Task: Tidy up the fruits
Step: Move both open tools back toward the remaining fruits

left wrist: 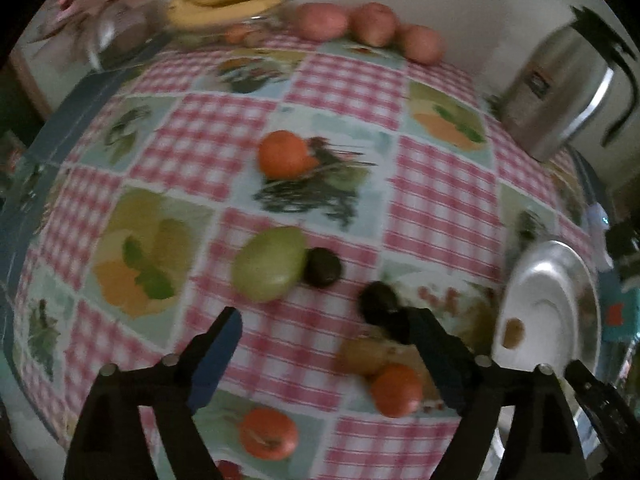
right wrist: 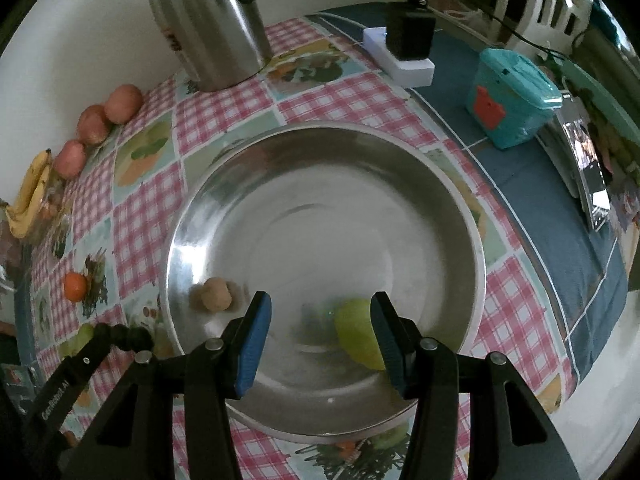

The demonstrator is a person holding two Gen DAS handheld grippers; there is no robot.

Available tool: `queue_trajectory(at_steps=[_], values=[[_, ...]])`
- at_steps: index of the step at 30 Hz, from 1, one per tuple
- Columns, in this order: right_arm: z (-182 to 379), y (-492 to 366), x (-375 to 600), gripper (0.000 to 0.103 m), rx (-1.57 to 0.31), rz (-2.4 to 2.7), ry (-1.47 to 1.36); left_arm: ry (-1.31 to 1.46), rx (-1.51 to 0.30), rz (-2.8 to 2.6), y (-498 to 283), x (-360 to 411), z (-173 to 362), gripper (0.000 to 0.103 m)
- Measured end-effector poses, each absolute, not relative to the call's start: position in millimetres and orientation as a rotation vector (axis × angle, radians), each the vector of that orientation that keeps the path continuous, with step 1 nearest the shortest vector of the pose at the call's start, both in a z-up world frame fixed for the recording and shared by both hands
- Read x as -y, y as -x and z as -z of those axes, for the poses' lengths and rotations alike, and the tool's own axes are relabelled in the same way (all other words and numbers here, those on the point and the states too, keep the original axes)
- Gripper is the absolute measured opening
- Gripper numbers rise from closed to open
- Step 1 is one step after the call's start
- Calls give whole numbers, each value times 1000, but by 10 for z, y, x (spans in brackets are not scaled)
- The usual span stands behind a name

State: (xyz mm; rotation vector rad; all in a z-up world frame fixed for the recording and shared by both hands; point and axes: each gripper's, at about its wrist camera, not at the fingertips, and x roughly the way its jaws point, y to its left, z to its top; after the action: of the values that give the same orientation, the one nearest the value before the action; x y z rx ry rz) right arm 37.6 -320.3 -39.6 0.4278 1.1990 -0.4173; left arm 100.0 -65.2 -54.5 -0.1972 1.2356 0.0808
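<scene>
In the left wrist view my left gripper [left wrist: 326, 322] is open over the checked cloth. Ahead of it lie a green fruit [left wrist: 270, 264], two dark round fruits [left wrist: 322, 267] [left wrist: 378, 302], a brownish fruit [left wrist: 362, 356] and three orange fruits [left wrist: 282, 154] [left wrist: 396, 390] [left wrist: 268, 432]. The steel bowl [left wrist: 560, 280] is at its right. In the right wrist view my right gripper [right wrist: 320, 312] is open above the steel bowl [right wrist: 400, 168]. A green fruit [right wrist: 356, 334] lies in the bowl against the right finger. A small brown fruit [right wrist: 216, 299] lies at the bowl's left.
Bananas [left wrist: 232, 2] and three reddish fruits [left wrist: 370, 24] line the far wall. A steel kettle [right wrist: 208, 20] stands behind the bowl. A white power strip with a black adapter [right wrist: 408, 44] and a teal lidded box [right wrist: 510, 100] sit to the right on blue cloth.
</scene>
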Motion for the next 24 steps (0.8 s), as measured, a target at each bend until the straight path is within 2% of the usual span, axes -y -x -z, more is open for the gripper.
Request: queue_trajectory(at_steps=[3,4,7,15,18,24], values=[[390,-392,3154,56,-1204,408,-407,206,-1241,-127,-1003,555,567,99],[389,-398,3138,60,-1205,406,-399,211,-1241,-138,-995,524,569,99],[385,-418,3076,62,-1211,394,-372,222,-1241,-168,-970,446,578,103],[359,-473,2841,70,-1216,330,-292,205,-1222,-208,-919,367,540,103],[347,-487,2732,78,-1210,303,-257,197,-1205,-217,-895,331,503,103],[331,-499,2555,82,-1198,259,-213,229,-1198,-210,-847,232,466,103]])
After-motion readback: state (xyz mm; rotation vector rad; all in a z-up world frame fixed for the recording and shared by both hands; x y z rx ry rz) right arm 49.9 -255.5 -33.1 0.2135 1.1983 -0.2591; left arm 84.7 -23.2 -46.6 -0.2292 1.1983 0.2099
